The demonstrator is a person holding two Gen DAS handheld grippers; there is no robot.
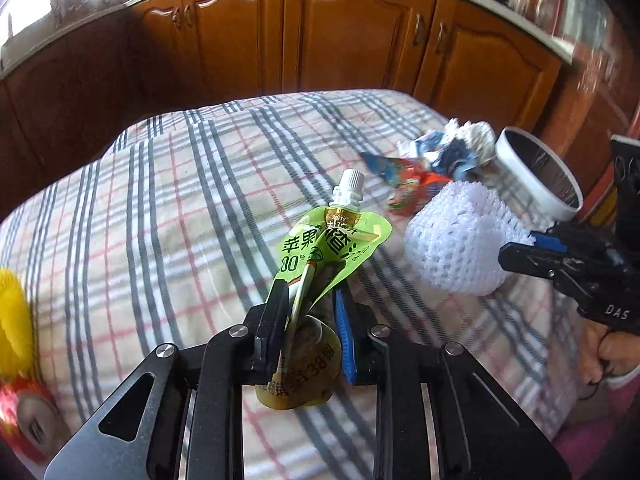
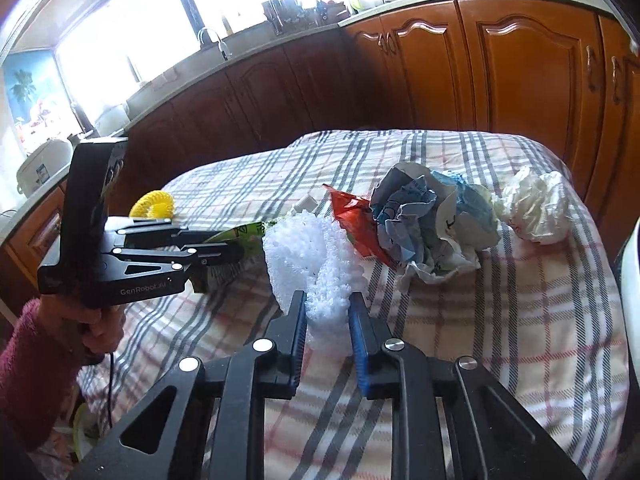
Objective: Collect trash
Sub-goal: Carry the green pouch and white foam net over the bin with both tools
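The left claw (image 1: 308, 304) is pinched tight on a crumpled green juice pouch (image 1: 320, 252), whose lower, brownish end is tucked behind the fingers and hard to read; its white screw cap (image 1: 350, 186) points away over the plaid-covered table (image 1: 180, 200). Chinese characters and part of a "100%" show on the pouch, the first digit hidden by a fold. The right claw (image 2: 328, 312) has closed on a white foam fruit net (image 2: 308, 256), squeezing its near end between a black pad and a blue one. Just past the net lie a red snack wrapper (image 2: 352, 216), partly covered by it, then a crumpled blue-and-white paper wrapper (image 2: 432, 216) and a balled white tissue (image 2: 536, 208). A white round tub with a shiny lining (image 1: 540, 172) sits at the table's right edge, cut off in the right wrist view. A yellow coiled thing (image 2: 154, 204) is half hidden behind the left claw's body, which reads "GenRobot.AI"; the right one shows "DAS". A red item at the left wrist view's lower left corner is too blurred to name. A hand in a fuzzy pink sleeve (image 2: 24, 344) grips the left handle. Brown wooden cabinets (image 2: 520, 80) stand behind.
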